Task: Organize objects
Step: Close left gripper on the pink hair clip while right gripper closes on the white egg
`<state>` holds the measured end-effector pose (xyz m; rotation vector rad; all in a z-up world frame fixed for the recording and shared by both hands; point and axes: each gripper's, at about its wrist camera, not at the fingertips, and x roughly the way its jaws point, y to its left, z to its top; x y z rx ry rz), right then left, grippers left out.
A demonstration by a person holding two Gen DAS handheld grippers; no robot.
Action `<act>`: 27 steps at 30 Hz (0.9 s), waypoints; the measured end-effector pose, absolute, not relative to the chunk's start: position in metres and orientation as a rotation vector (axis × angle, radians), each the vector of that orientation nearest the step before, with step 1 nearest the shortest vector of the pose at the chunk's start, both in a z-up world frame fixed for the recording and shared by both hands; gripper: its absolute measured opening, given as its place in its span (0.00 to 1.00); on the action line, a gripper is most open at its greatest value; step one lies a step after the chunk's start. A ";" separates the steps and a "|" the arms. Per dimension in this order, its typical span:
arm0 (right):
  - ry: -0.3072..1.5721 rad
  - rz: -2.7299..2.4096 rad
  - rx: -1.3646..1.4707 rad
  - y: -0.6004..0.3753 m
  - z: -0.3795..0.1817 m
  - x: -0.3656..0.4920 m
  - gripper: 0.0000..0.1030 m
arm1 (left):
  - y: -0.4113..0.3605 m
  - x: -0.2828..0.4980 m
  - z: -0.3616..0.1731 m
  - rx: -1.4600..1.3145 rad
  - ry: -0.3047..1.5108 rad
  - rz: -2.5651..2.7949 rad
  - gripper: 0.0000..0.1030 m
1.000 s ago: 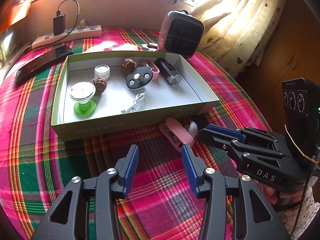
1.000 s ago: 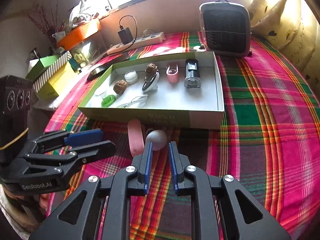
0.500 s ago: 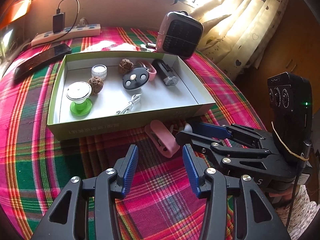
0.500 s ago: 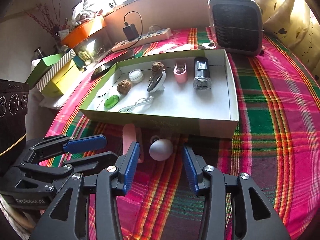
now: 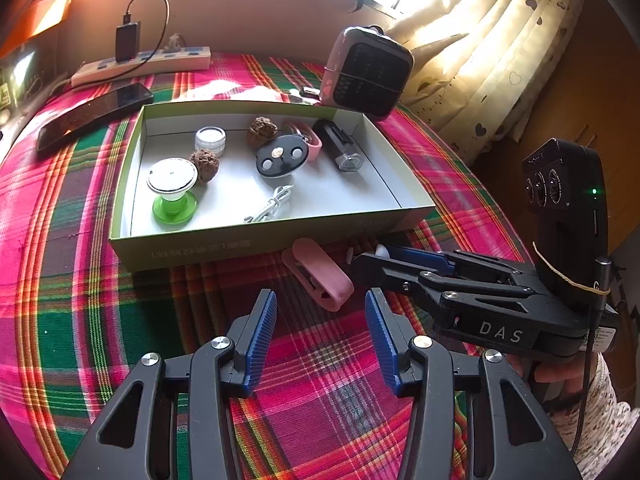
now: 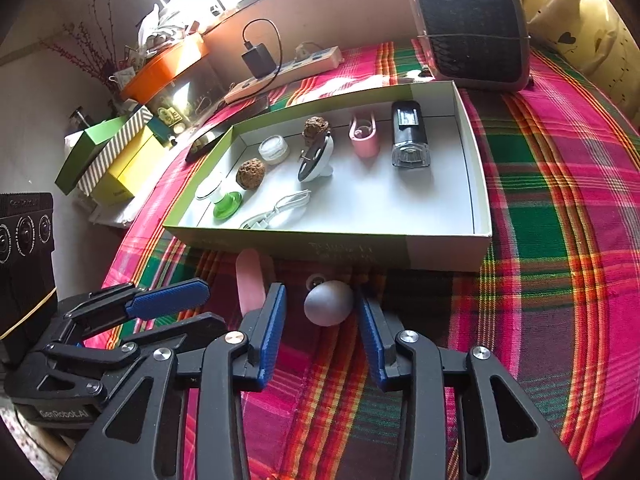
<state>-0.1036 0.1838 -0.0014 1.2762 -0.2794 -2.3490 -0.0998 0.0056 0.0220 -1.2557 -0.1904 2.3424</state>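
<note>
Currently the right gripper (image 6: pixel 322 320) is standing with its jaws spread on either side of a small white egg-shaped object (image 6: pixel 329 303), which is lying on the plaid tablecloth (image 6: pixel 560 240) just in front of the green-and-white box (image 6: pixel 440 254). Its jaws have just been closing in, with the egg between them, yet a gap is showing on each side and neither pad is pressing on it. A pink clip (image 5: pixel 318 274) is lying just beside the egg, also outside the box. The left gripper (image 5: pixel 320 332) is hovering above bare cloth with its jaws spread, holding nothing. Inside the box are sitting a green-based stamp (image 5: pixel 173 188), two walnuts (image 5: pixel 204 160), a small jar (image 5: pixel 210 139), a white cable (image 5: pixel 272 208) and a black lighter (image 5: pixel 338 150).
</note>
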 end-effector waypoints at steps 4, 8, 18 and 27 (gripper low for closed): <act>-0.268 -2.353 1.277 0.185 -0.002 -0.104 0.26 | 0.006 -0.100 0.021 -1.264 -0.190 2.344 0.44; -0.236 -2.374 1.264 0.185 -0.001 -0.101 0.25 | 0.008 -0.102 0.020 -1.276 -0.192 2.347 0.44; -0.177 -2.472 1.213 0.192 0.008 -0.086 0.25 | 0.022 -0.108 0.017 -1.318 -0.146 2.384 0.45; -0.180 -2.492 1.194 0.196 0.010 -0.082 0.25 | 0.029 -0.113 0.011 -1.367 -0.141 2.421 0.45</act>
